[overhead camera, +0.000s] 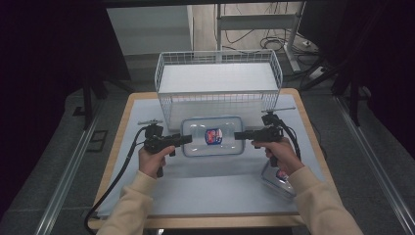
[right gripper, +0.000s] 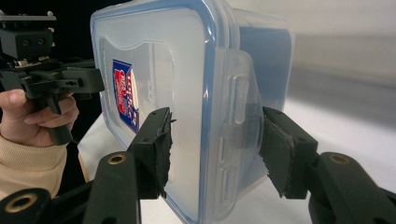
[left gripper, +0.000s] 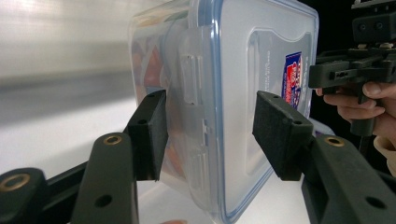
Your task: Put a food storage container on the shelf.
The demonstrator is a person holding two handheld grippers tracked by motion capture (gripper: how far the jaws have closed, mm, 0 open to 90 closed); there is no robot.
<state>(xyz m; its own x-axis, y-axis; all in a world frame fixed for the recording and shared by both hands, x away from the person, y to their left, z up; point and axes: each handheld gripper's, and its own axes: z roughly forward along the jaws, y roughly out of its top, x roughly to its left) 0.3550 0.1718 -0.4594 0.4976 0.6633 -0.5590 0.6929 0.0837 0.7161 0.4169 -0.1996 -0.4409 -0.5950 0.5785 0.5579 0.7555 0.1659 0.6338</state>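
Left tongs [overhead camera: 188, 139], right tongs [overhead camera: 238, 135] clamp clear lidded box [overhead camera: 212, 136] ends (wire basket [overhead camera: 218, 81] behind).

Clear lidded container [overhead camera: 212, 136], blue seal, red-blue label, level, before wire basket [overhead camera: 219, 83].

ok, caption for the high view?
Both grippers, left gripper and right gripper, clamp a lidded clear container before a wire basket.

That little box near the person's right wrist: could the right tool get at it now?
Probably not right away. The right tool is clamped on the end of the big lidded box, shared with the left tool. The little box lies partly under the right forearm.
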